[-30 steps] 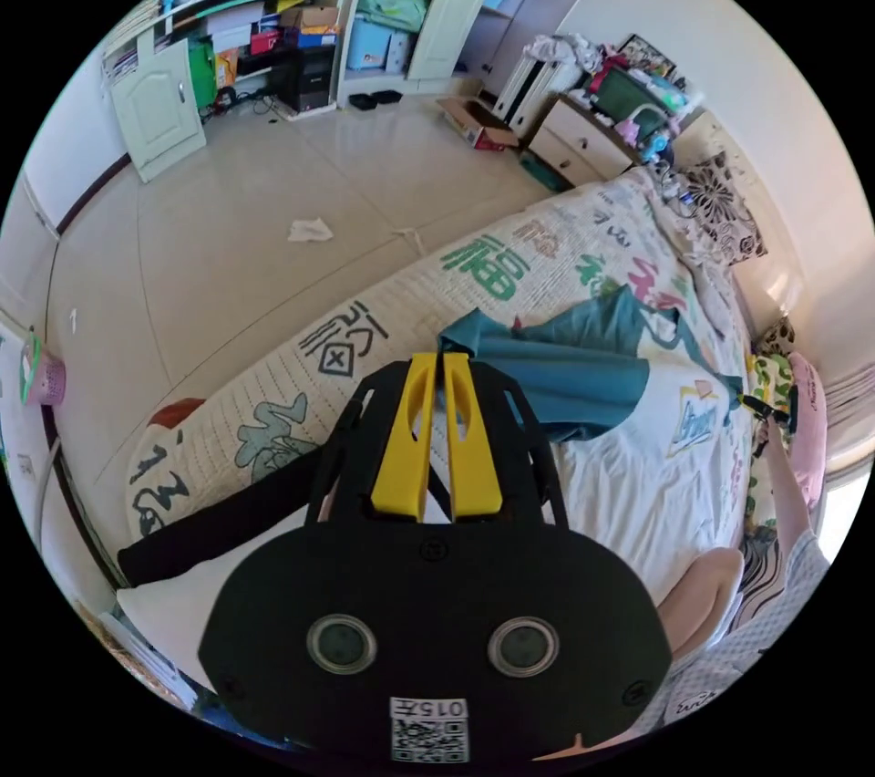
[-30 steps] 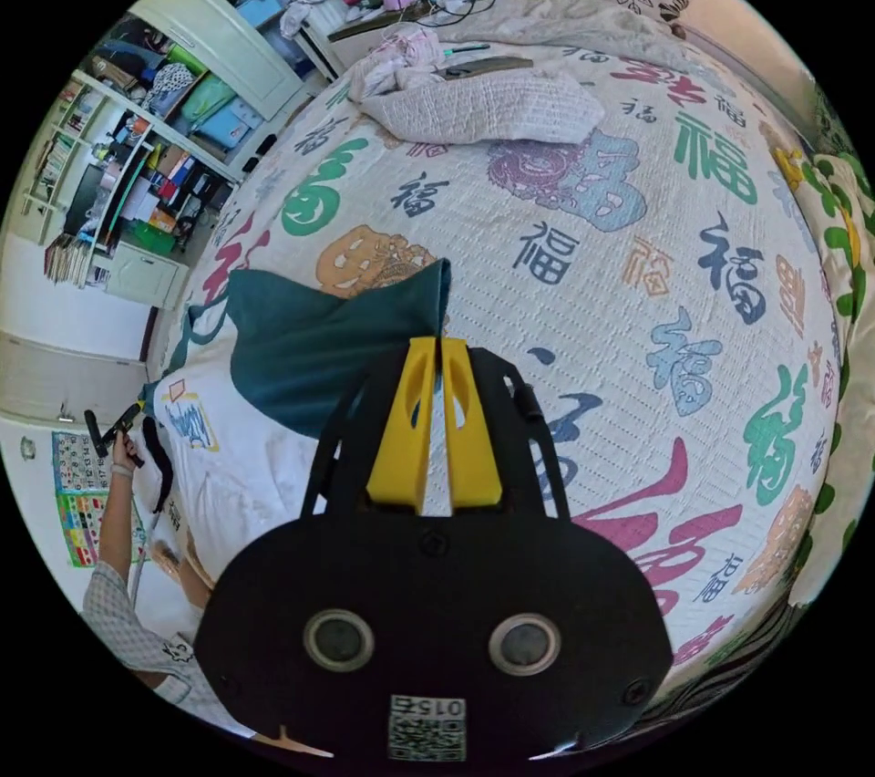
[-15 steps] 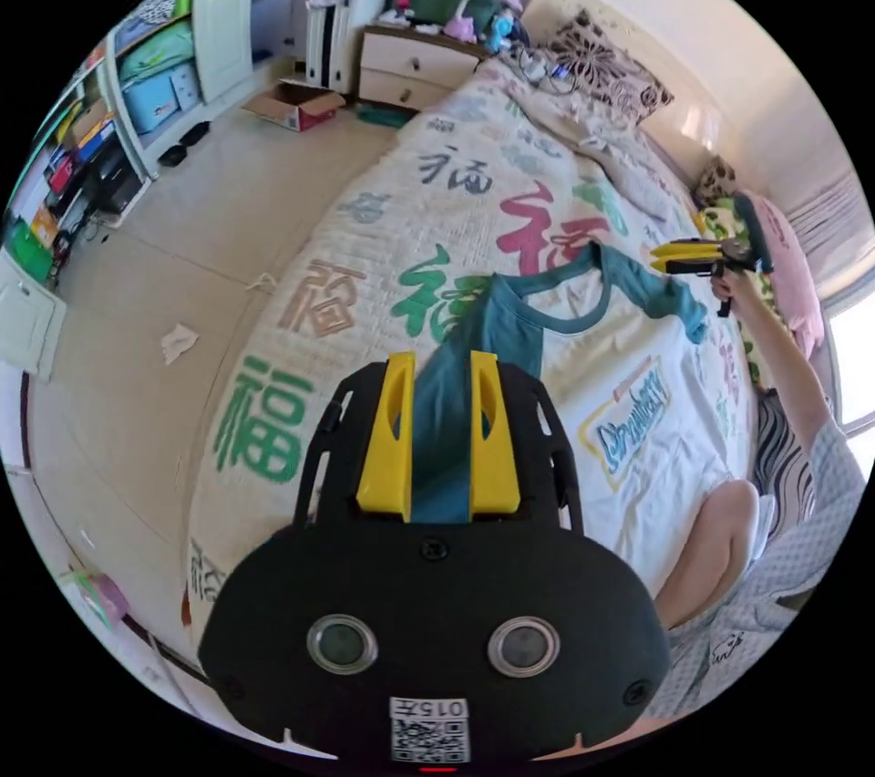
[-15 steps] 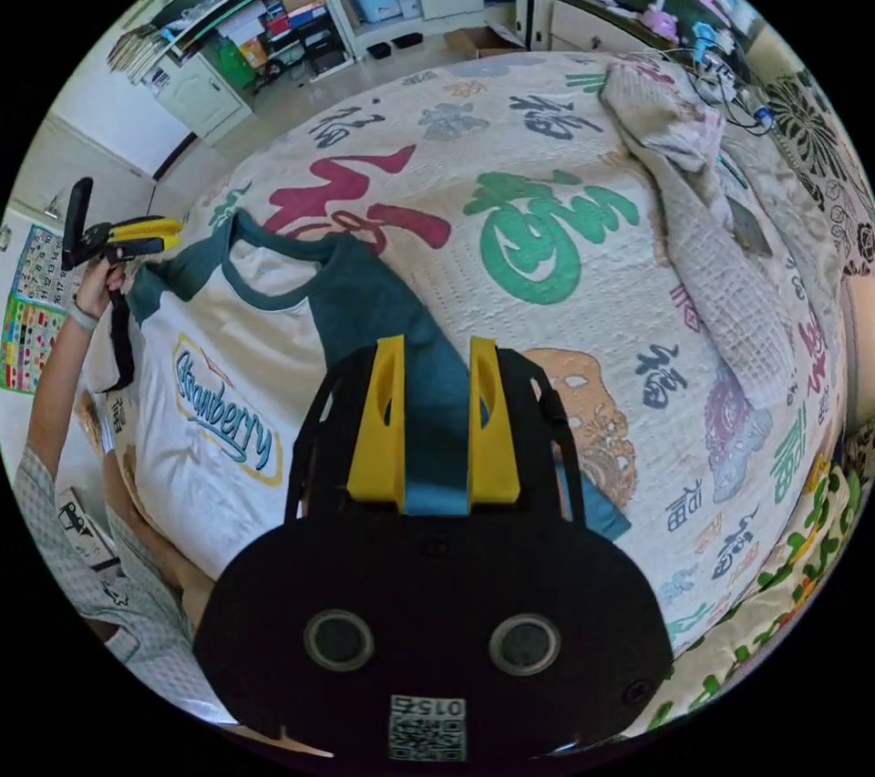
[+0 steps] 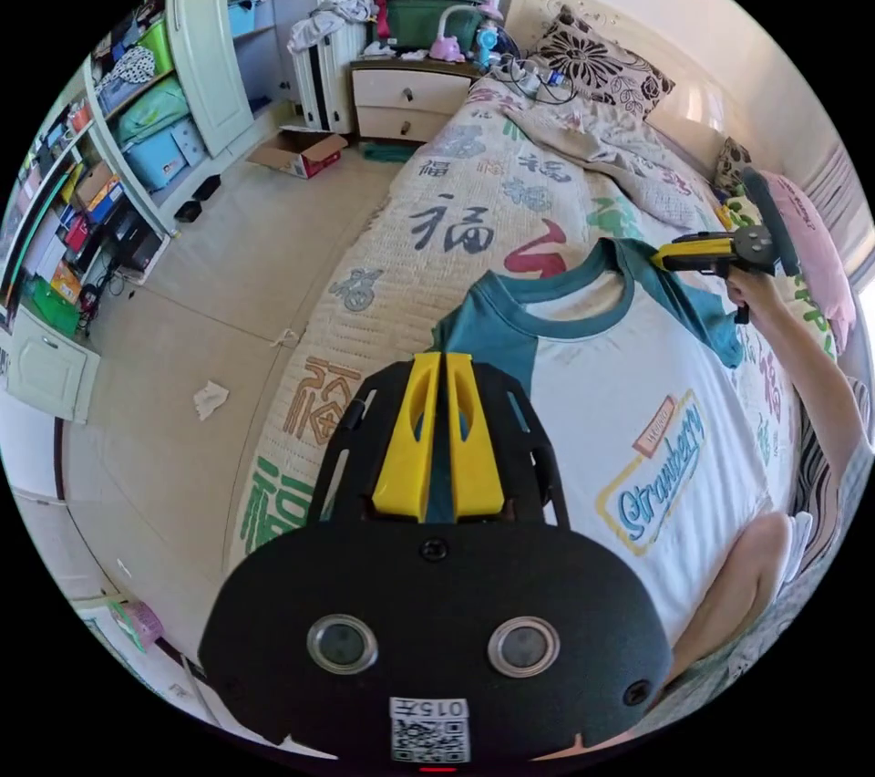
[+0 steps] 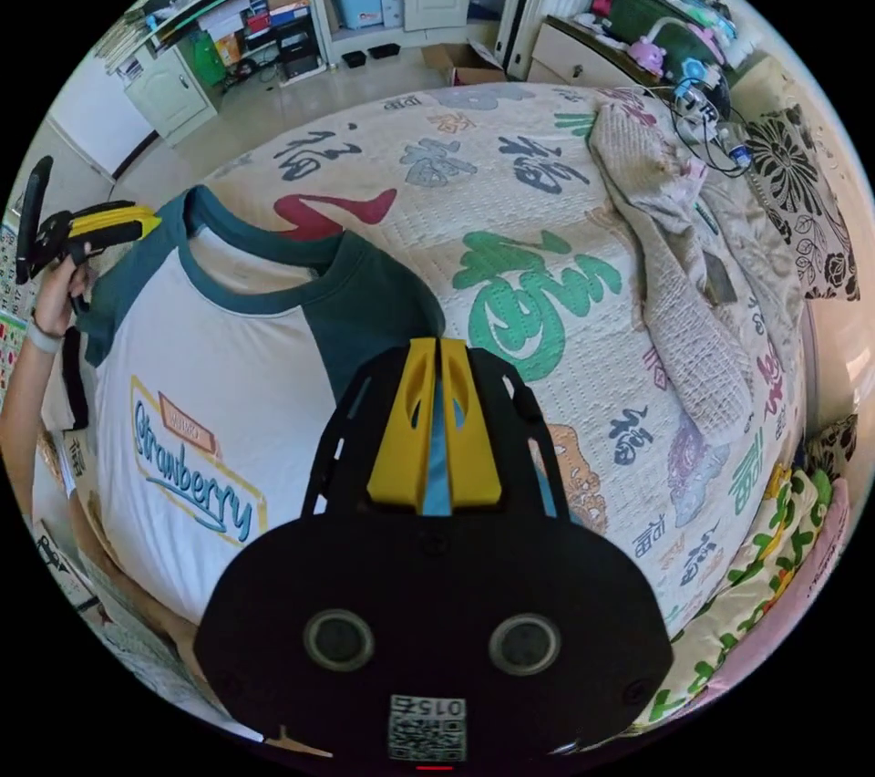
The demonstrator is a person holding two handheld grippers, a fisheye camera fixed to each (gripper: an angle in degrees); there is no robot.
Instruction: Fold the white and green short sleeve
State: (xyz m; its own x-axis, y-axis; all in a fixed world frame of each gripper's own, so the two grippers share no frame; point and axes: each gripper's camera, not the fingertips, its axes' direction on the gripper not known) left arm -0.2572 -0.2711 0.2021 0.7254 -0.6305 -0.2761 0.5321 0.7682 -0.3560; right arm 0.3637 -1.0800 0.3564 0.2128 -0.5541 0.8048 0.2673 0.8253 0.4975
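Both yellow-jawed black tools are nearly closed, each with a strip of teal sleeve fabric between its jaws. From its own camera, the left tool (image 5: 444,357) has its jaws drawn close together on the teal sleeve of the white and teal short-sleeved T-shirt (image 5: 629,412), the cloth showing in the narrow gap. From its own camera, the right tool (image 6: 437,346) is likewise almost shut on the shirt's (image 6: 210,376) other teal sleeve, a blue-green sliver visible between the jaws.

The shirt lies spread face up on the bed with a cream quilted bedspread printed with coloured characters (image 5: 474,202), its printed chest logo uppermost and its collar toward the middle of the bed.

The left gripper view takes in the right tool (image 5: 670,255) from the side, held in a hand (image 5: 756,289) at the far sleeve, along with a wooden bedside cabinet (image 5: 410,98), a cardboard box on the tiled floor (image 5: 296,152) and a black-and-white floral pillow (image 5: 602,70) at the head of the bed.

The right gripper view shows the left tool (image 6: 137,221) in the other hand (image 6: 55,294) at the opposite sleeve, a crumpled beige blanket (image 6: 684,266) lying across the bedspread (image 6: 547,202), and cluttered shelves (image 6: 246,2) against the far wall.
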